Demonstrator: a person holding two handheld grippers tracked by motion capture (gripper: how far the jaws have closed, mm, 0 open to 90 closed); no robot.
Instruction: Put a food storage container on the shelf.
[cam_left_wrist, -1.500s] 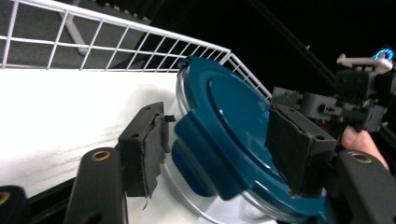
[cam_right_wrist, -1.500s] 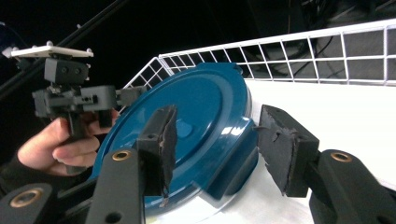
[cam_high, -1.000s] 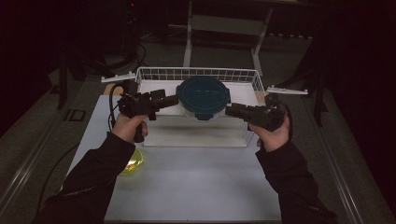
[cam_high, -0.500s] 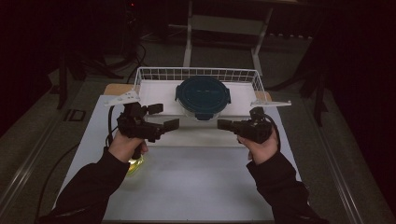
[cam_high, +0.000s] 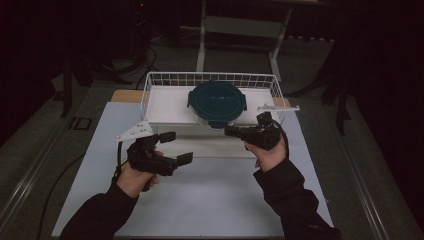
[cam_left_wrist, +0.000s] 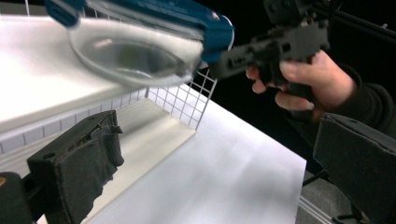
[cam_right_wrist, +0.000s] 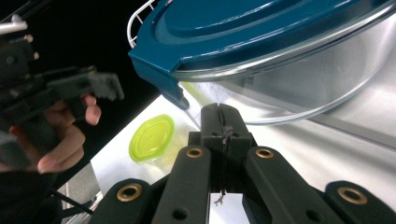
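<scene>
A clear glass bowl (cam_high: 216, 114) with a dark teal clip-on lid (cam_high: 216, 98) sits in a white wire basket (cam_high: 150, 92) at the far end of the white table (cam_high: 220, 200). The bowl rests against the basket's near rim. The lid carries faint raised marks across its middle, but in this dim high view they may be lettering or only moulding; nothing on them can be read.

The left gripper (cam_high: 173, 148) hangs over the table in front of the basket's left half, well apart from the bowl, its jaws spread wide with nothing between them. In the left gripper view the two black pads (cam_left_wrist: 79, 163) stand far apart with bare table between them.

The right gripper (cam_high: 230, 131) points at the bowl's near side, just short of the glass. Its jaws are pressed flat together and hold nothing, as the right gripper view shows (cam_right_wrist: 224, 128); there the lid's clip (cam_right_wrist: 159, 70) hangs just above the tips.

A small container with a yellow-green lid (cam_right_wrist: 151, 138) stands on the table near the person's left hand (cam_right_wrist: 65, 135). No writing shows on it.
</scene>
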